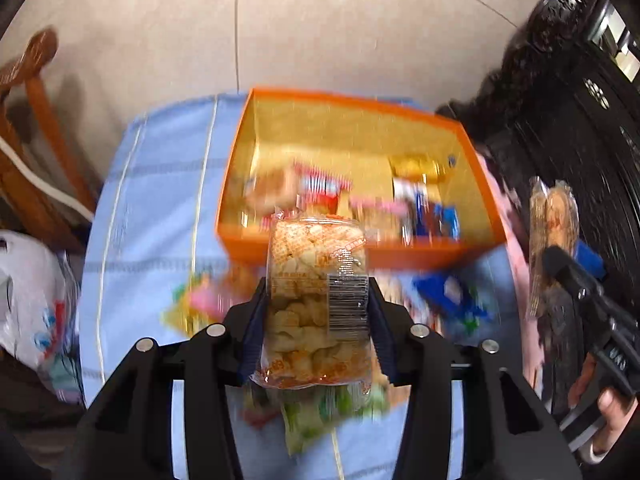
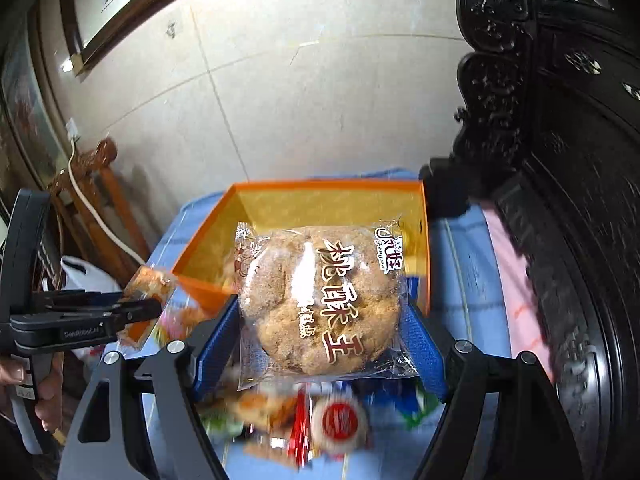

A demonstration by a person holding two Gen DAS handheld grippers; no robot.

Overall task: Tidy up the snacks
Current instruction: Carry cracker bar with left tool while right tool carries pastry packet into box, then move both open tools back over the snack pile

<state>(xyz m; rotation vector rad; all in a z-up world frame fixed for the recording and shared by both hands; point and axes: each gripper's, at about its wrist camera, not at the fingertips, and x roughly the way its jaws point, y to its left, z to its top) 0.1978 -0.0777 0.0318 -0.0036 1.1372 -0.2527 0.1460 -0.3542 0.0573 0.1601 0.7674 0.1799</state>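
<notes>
My left gripper [image 1: 318, 280] is shut on a clear bag of small puffed crackers [image 1: 316, 300], held above the table just short of the orange box [image 1: 360, 254]. The box holds several wrapped snacks [image 1: 320, 192]. My right gripper [image 2: 320, 308] is shut on a clear-wrapped round walnut cookie [image 2: 324, 304], held in front of the same orange box [image 2: 200, 280]. The left gripper [image 2: 136, 312] with its cracker bag [image 2: 148, 284] shows at the left of the right wrist view. The right gripper [image 1: 560, 264] with its cookie [image 1: 554, 224] shows at the right of the left wrist view.
Loose snack packets [image 1: 448, 296] lie on the blue checked tablecloth [image 1: 160, 200] under both grippers, more of them in the right wrist view [image 2: 336, 420]. A wooden chair [image 1: 36, 152] and a white plastic bag [image 1: 28, 300] stand left. Dark carved furniture [image 2: 560, 160] stands right.
</notes>
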